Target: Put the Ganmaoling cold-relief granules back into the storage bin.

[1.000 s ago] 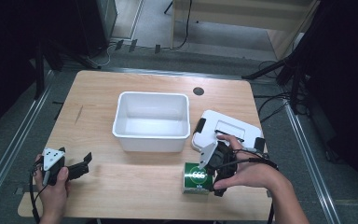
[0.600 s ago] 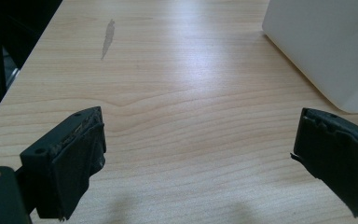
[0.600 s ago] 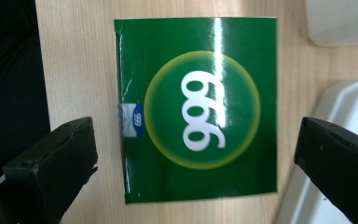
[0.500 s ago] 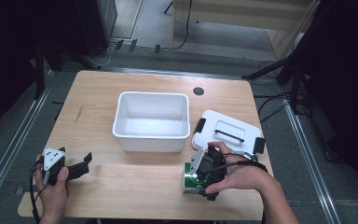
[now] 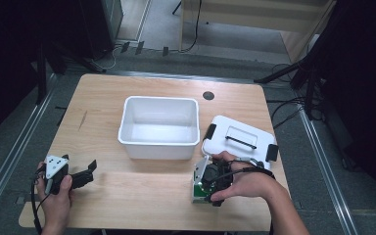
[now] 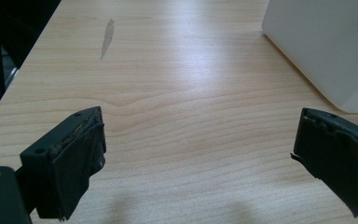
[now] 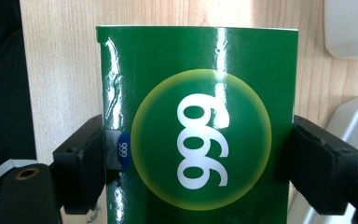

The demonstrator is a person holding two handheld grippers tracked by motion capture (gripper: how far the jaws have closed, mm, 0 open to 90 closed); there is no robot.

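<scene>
Right gripper [image 7: 198, 158] jaws just closing, pads touching sides of green 999 box [image 7: 198, 116] lying on worktop [image 5: 142, 186] beside lid [image 5: 239, 139]. Glossy card: you risk slip or crushed wall. Left gripper [image 6: 200, 158] agape, idle.

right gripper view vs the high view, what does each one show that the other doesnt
Right gripper view alone: the green box's printed face, a yellow-green disc with white 999, and both jaw pads pressed on its sides, having just been closing.

High view alone: the empty white bin, the left gripper resting open near the table's left edge, and the hand on the right gripper.

Both: the green box, the wooden table, the white lid beside it.
</scene>
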